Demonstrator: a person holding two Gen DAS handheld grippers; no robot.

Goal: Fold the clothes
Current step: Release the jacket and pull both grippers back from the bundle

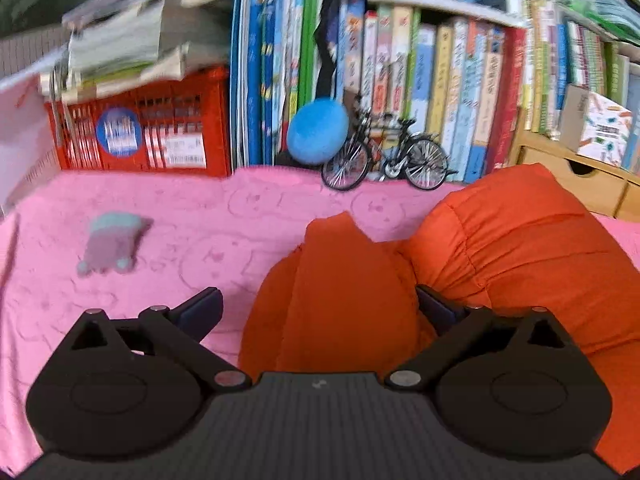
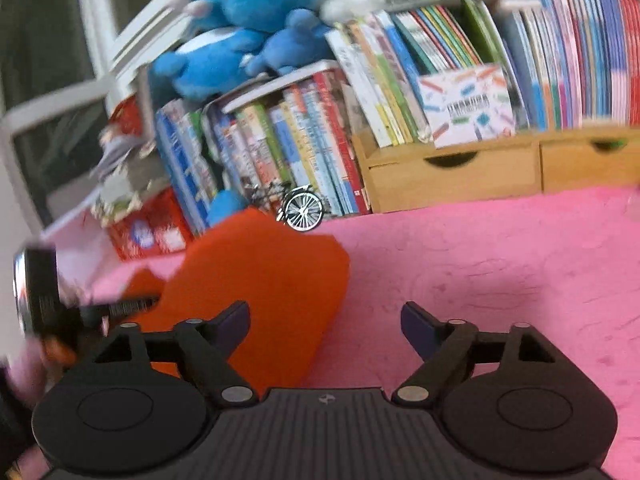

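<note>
An orange puffy garment [image 1: 520,240] lies bunched on the pink bed cover [image 1: 200,220]. In the left wrist view a raised fold of it stands between the fingers of my left gripper [image 1: 318,310], which is open wide. The right finger [image 1: 436,308] sits against the cloth and the left finger [image 1: 200,312] is apart from it. In the right wrist view the garment [image 2: 260,272] lies to the left, partly under the left finger [image 2: 236,320]. My right gripper [image 2: 326,320] is open, with mostly bare pink cover [image 2: 480,260] between its fingers.
A small grey and teal plush [image 1: 110,244] lies on the cover at the left. Along the back stand a model bicycle [image 1: 384,156], a red crate [image 1: 140,132], rows of books [image 1: 440,80] and wooden drawers [image 2: 452,176]. A blurred black tool body [image 2: 40,292] shows at the left edge.
</note>
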